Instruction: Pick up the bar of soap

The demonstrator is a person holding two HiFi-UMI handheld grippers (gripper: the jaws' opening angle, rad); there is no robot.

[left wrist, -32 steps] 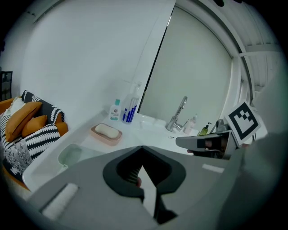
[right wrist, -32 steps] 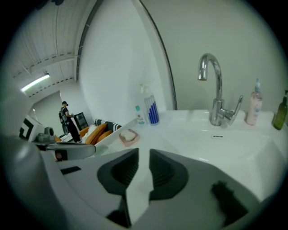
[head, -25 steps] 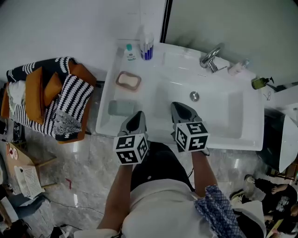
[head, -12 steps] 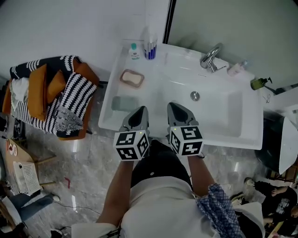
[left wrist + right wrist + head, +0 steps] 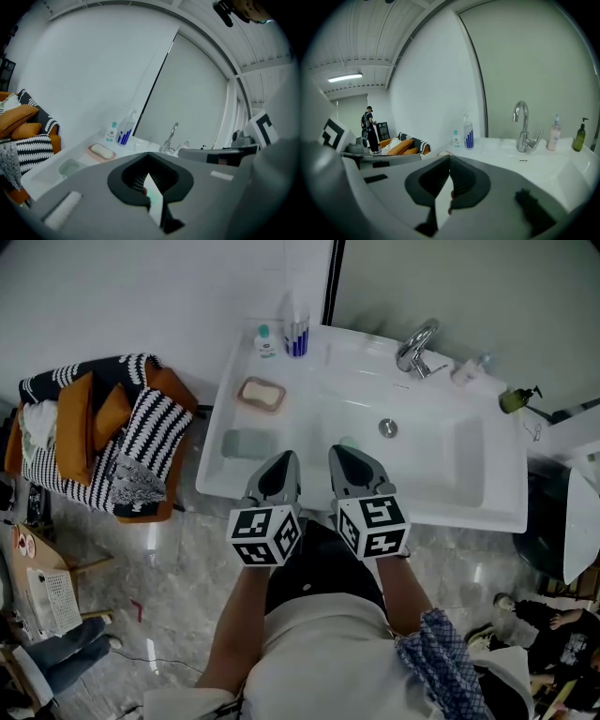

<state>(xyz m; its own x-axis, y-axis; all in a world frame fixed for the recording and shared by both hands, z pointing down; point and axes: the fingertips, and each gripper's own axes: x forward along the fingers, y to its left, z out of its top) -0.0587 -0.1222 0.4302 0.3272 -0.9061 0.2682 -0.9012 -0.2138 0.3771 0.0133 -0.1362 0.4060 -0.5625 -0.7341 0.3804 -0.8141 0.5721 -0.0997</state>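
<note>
The bar of soap [image 5: 262, 393] lies in a pink dish [image 5: 246, 401] on the left ledge of the white sink [image 5: 497, 512], in the upper left part of the head view. In the left gripper view the soap [image 5: 102, 151] shows at the left, beyond the fingers and well apart from them.

The left gripper [image 5: 278, 470] and the right gripper [image 5: 347, 463] sit side by side at the middle of the head view, over the sink's near rim, both pointing towards the wall. The left gripper [image 5: 149, 157] has its fingers closed tip to tip with nothing between them. The right gripper [image 5: 450, 158] is the same: fingers together, holding nothing.

Just below the dish on the ledge lies a pale green pad [image 5: 246, 443]. At the top of the ledge stand a small teal-capped bottle [image 5: 264, 341] and a blue-striped bottle [image 5: 297, 334]. The tap [image 5: 415, 346] is at the upper right of the basin. A chair with striped and orange cushions [image 5: 94, 437] stands at the left edge.
</note>
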